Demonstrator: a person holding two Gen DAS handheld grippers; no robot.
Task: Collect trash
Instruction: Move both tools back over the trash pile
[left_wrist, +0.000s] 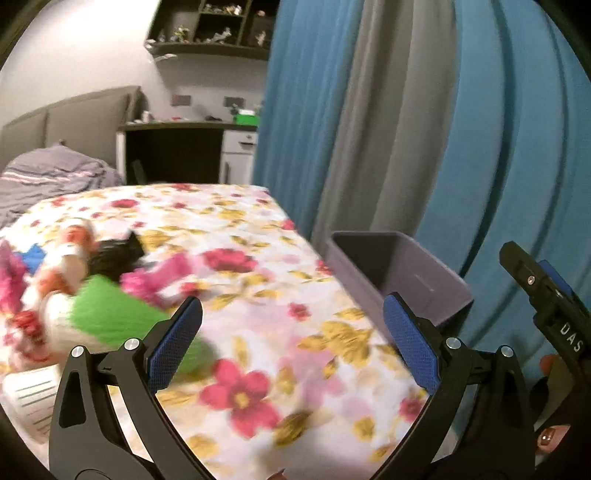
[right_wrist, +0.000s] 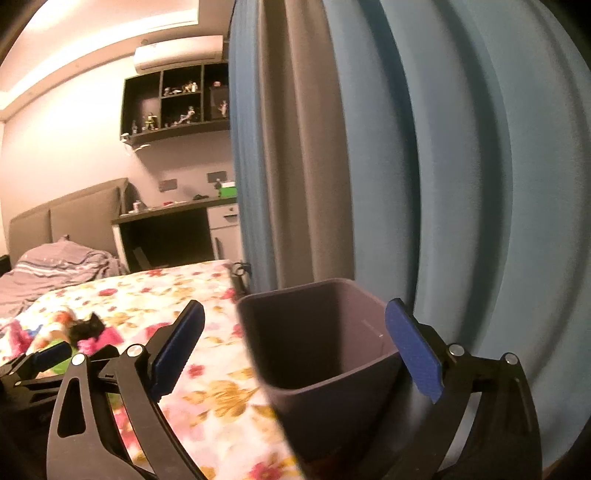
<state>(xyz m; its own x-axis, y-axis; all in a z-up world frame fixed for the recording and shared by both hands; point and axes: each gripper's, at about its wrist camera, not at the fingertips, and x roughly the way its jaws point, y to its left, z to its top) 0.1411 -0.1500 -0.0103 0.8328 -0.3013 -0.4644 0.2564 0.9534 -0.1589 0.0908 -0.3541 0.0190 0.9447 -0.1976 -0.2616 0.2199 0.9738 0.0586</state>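
Both tongs (left_wrist: 291, 343) (right_wrist: 295, 354) spread and empty, purple bin (right_wrist: 325, 354) base cut off, blurred trash heap (left_wrist: 74, 295) beyond.

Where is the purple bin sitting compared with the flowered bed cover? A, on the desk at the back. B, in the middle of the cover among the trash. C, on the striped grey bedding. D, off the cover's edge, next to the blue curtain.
D: the purple bin stands past the edge of the flowered cover, against the blue curtain, while the trash pile lies on the cover's other side.
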